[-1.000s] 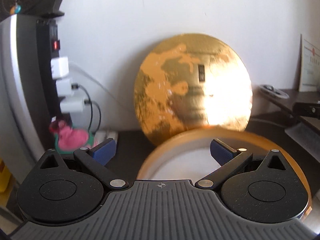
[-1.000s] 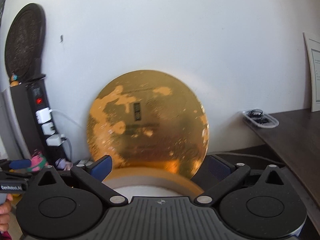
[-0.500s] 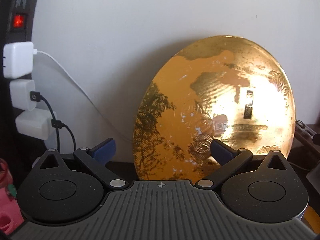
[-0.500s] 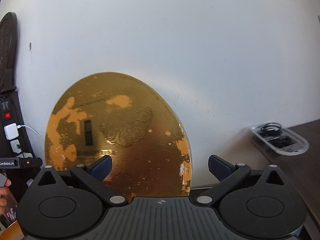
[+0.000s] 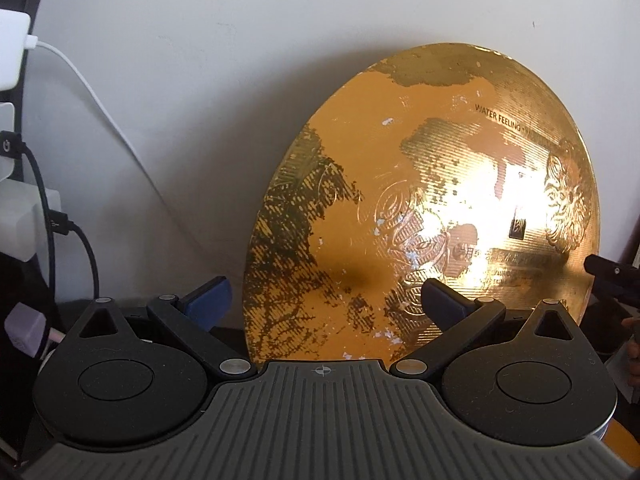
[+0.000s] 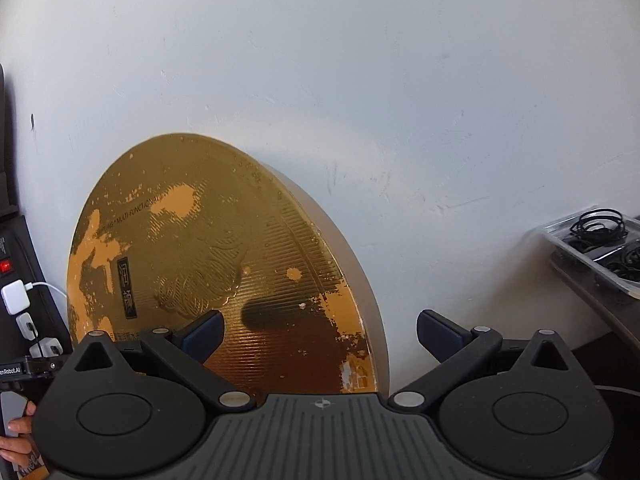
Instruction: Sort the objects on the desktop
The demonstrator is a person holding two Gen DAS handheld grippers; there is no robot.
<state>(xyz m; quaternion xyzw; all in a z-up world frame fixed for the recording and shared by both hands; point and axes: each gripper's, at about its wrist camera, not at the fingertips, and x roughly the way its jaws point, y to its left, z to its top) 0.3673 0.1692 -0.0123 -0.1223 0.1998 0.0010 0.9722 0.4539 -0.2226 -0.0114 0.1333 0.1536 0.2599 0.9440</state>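
Left wrist view: round gold foil-faced box lid point(image 5: 424, 208) leans on the white wall point(image 5: 200, 60) at twelve o'clock. Left gripper point(image 5: 324, 302) and right gripper point(image 6: 318, 336) gape empty; straddle its rims squarely before squeezing.

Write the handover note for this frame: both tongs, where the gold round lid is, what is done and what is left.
Left tongs: open, empty, fingers either side of the lid's lower left part.
Right tongs: open, empty, straddling the lid's right edge.
Gold round lid: on edge, leaning against the white wall.
Done: nothing gripped that shows.
Left: probably grip the lid from both sides and move it; its destination is out of view.
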